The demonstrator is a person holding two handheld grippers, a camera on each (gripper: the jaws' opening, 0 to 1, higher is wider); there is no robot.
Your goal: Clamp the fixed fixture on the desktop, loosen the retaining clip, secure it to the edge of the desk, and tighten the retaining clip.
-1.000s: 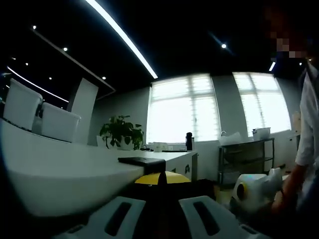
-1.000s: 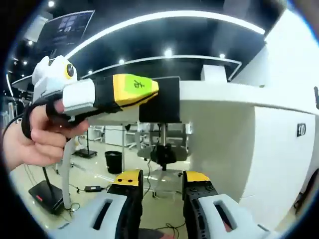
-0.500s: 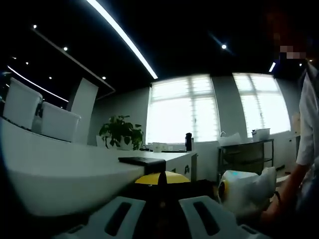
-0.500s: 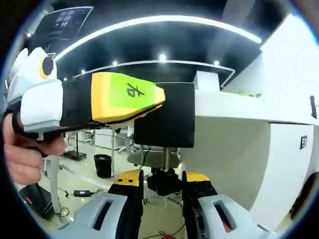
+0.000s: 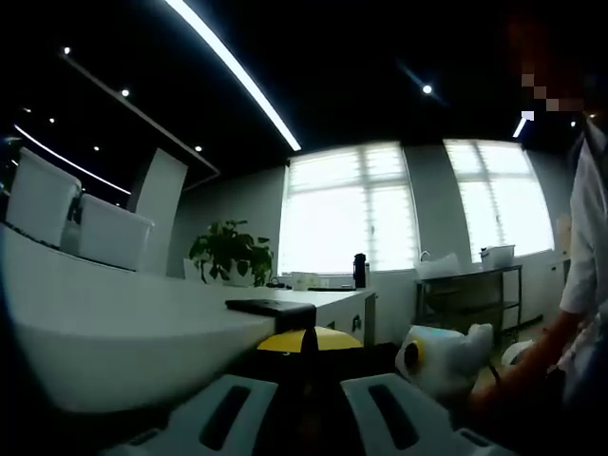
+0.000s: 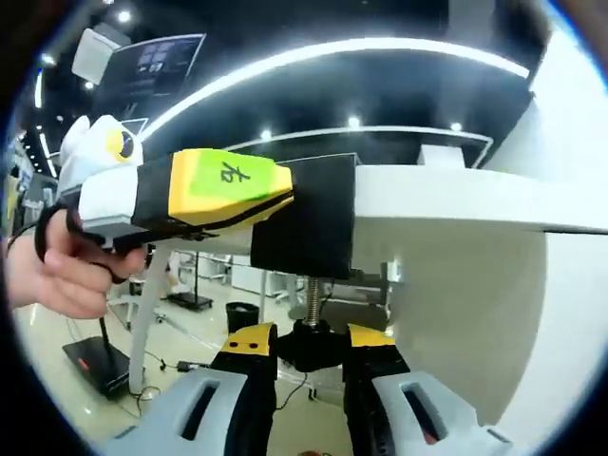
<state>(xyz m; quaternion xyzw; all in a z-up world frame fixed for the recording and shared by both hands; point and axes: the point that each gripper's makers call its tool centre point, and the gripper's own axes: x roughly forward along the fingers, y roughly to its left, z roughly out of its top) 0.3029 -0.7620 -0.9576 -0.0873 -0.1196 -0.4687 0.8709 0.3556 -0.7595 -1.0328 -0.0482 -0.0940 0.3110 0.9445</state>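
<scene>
Right gripper [image 6: 312,350] now has its jaws around the screw knob [image 6: 311,340] under the fixture [image 6: 304,228] on the surface [image 6: 456,190] edge — left gripper [image 6: 204,195] steadying, closed on fixture — tightening looks imminent.

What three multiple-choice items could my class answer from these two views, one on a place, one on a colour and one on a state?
1. Where does the black fixture sit?
A. on the floor
B. at the desk edge
C. on a chair

2. What colour are the jaw tips of the left gripper?
A. yellow
B. red
C. blue

3. How do the jaws of the right gripper stand?
A. shut on a cup
B. flat on the desktop
C. either side of the black knob under the screw

Answers: 1 B, the fixture wraps the white desk's rim; 2 A, the tips are yellow with a green label; 3 C, the knob lies between the two jaws in the right gripper view.
</scene>
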